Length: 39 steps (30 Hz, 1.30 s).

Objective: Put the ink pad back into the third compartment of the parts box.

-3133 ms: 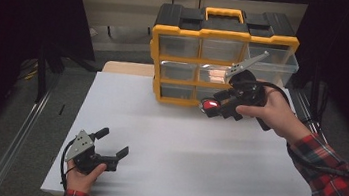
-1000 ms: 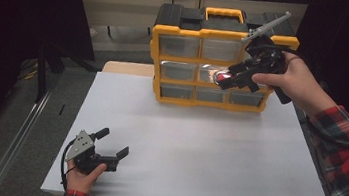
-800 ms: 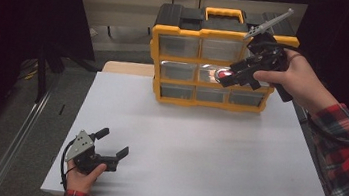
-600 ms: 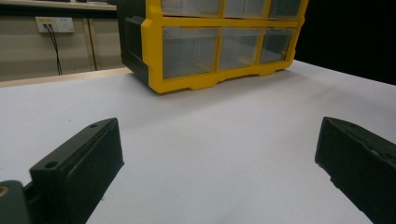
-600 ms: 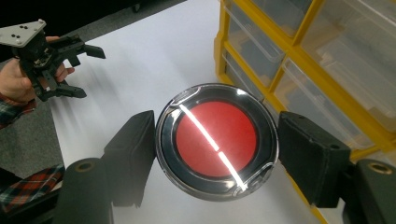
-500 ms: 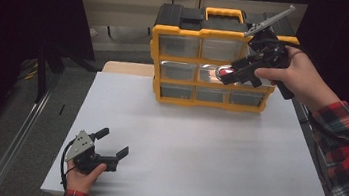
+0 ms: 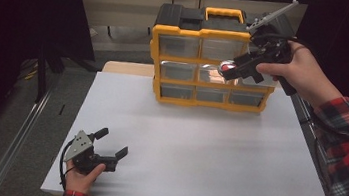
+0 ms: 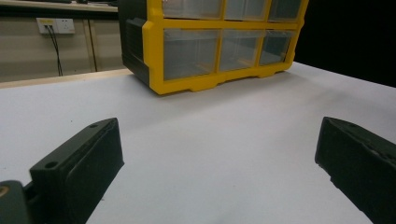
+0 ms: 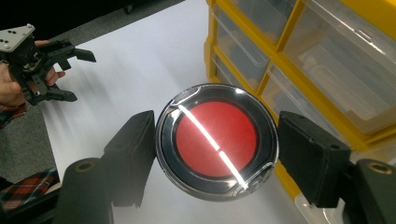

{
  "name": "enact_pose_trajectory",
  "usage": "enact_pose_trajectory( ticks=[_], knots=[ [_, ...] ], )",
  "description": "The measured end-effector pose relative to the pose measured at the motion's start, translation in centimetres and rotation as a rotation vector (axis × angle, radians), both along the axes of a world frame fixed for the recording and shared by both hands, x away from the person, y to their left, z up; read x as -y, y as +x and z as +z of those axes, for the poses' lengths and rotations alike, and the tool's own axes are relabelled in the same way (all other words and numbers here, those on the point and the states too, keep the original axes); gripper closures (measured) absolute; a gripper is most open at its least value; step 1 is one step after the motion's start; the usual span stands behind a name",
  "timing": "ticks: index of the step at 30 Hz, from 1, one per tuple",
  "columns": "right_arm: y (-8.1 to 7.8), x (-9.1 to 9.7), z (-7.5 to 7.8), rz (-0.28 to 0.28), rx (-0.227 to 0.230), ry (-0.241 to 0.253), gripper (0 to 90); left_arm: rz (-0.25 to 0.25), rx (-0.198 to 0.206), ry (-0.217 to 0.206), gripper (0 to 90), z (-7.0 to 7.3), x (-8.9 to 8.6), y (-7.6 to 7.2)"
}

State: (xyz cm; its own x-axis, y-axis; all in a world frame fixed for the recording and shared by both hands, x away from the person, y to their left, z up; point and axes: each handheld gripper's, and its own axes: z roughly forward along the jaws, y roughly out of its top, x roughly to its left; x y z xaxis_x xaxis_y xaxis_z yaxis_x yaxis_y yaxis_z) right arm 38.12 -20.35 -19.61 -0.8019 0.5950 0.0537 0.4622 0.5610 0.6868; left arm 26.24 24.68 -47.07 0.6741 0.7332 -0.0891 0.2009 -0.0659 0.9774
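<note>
High view: the right gripper (image 7: 229, 70), at two o'clock on the white table (image 7: 216, 153), holds a round clear-rimmed red disc (image 7: 226, 67) before the yellow plastic drawer cabinet (image 7: 207, 61).

Left gripper view: the left gripper (image 8: 219, 172) gapes, empty.

Right gripper view: jaws clamp the disc at three and nine o'clock.

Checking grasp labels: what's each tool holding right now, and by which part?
Right tool: a round red-centred case with a clear lid, pinched across its rim, jaws on opposite edges. Left tool: nothing, jaws open above the table.
</note>
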Motion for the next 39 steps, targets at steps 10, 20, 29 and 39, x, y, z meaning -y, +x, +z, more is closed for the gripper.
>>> enact_pose_trajectory(
  ticks=[10,20,29,39],
  knots=[
    [0.4,0.6,0.7,-0.023,0.008,0.0,30.1,0.0,0.0,0.002,0.9,0.0,0.0,0.0],
    [0.7,1.0,1.0,-0.033,0.021,-0.006,30.2,-0.009,0.0,0.0,1.0,-0.1,0.0,0.0],
    [0.8,1.8,1.6,-0.059,0.018,-0.004,30.2,-0.007,-0.001,0.002,1.1,-0.1,0.1,0.0],
    [1.0,2.8,1.9,-0.084,0.025,0.001,30.1,-0.008,0.001,0.008,1.1,0.0,0.0,0.1]
  ],
)
